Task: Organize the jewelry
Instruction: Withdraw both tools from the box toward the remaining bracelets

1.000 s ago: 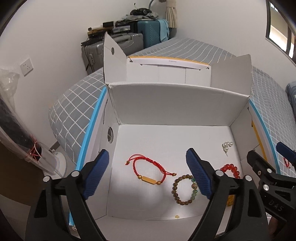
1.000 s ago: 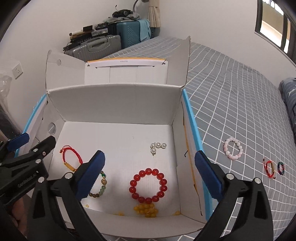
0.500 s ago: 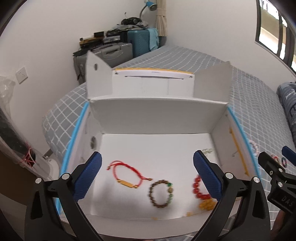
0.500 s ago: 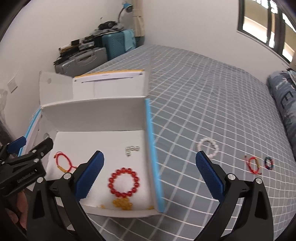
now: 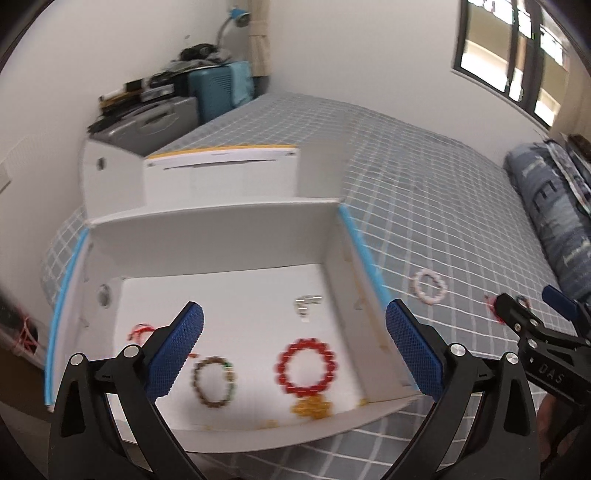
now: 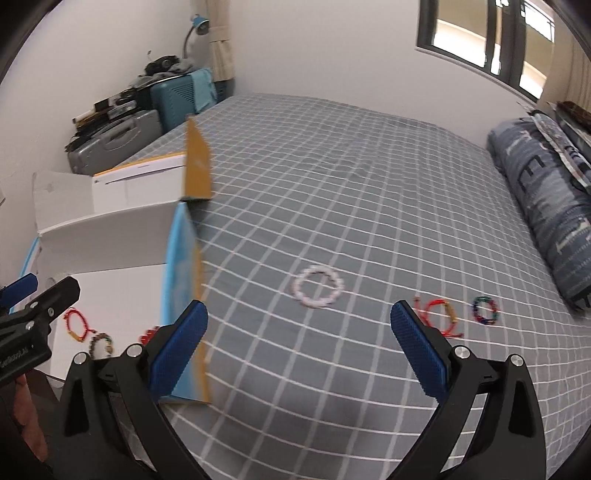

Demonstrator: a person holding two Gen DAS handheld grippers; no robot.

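A white cardboard box [image 5: 221, 236] sits open on the grey checked bed. In it lie a red bead bracelet [image 5: 306, 366], a brown bead bracelet [image 5: 213, 382], a red cord bracelet [image 5: 142, 330], yellow beads [image 5: 310, 406] and pearls [image 5: 306, 302]. My left gripper [image 5: 293, 354] is open and empty above the box's front. My right gripper [image 6: 299, 354] is open and empty over the bed, right of the box [image 6: 110, 221]. On the bed ahead lie a white bead bracelet [image 6: 318, 287], a red cord bracelet [image 6: 437, 316] and a multicoloured bead bracelet [image 6: 485, 311].
Suitcases [image 6: 122, 140] with clutter stand at the far left by the wall. A folded blue patterned quilt [image 6: 546, 206] lies along the bed's right side. A window [image 6: 491, 33] is at the upper right. The grey bedspread [image 6: 351, 184] stretches wide beyond the bracelets.
Both grippers have swung to the right. The right gripper has left the box and now faces the bracelets on the bed. Both stay open and empty.
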